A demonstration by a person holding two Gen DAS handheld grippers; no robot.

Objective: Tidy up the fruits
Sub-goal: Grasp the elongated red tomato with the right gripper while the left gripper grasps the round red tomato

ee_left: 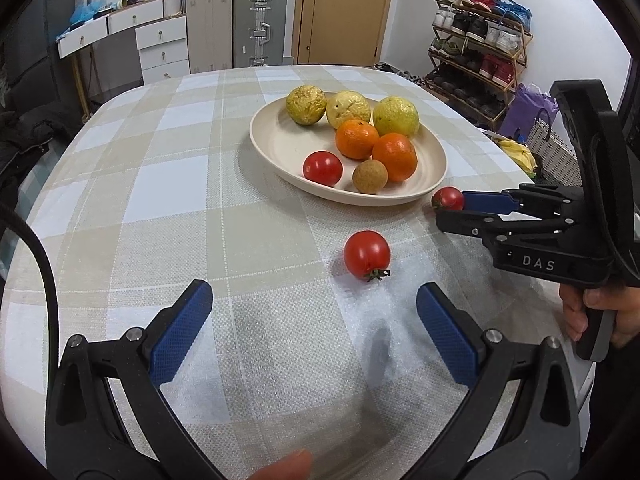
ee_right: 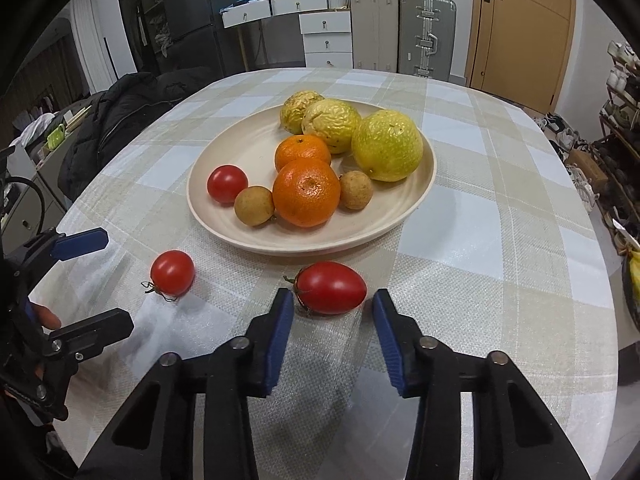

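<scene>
the plate (ee_right: 224, 236) sits ahead of you; two tomatoes lie before it, one (ee_right: 173, 273) left of the other (ee_right: 331, 288).

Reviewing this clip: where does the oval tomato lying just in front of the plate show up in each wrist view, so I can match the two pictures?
Left wrist view: oval tomato sits far right, mostly hidden behind the right gripper tips, just off the plate rim.
Right wrist view: oval tomato lies bottom centre on the tablecloth, between the right gripper fingers.
Shared landmark: the plate of fruit, directly behind it in both.
</scene>
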